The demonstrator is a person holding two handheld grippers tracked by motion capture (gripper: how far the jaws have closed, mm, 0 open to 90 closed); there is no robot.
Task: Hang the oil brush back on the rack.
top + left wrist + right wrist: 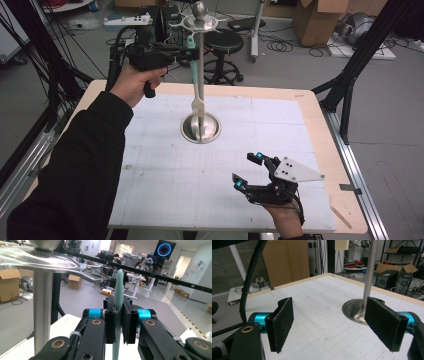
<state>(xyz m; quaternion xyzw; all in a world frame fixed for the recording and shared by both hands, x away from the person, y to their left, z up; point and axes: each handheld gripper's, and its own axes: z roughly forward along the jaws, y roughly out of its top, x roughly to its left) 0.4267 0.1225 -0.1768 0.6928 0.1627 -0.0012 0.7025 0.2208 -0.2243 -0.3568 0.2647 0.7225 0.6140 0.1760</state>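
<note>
White gridded matting covers a wooden table (320, 120) in a cluttered workshop. Near its far middle stands a metal rack (200, 75) — a round base, a tall pole, hooked arms and a ball on top. The left gripper (187, 50), raised beside the rack's top, pinches a pale green utensil handle (118, 302) between its pressed-together jaws; the handle hangs close to a hook. The right gripper (248, 170) hovers low over the near right of the table — jaws spread wide, holding nothing.
</note>
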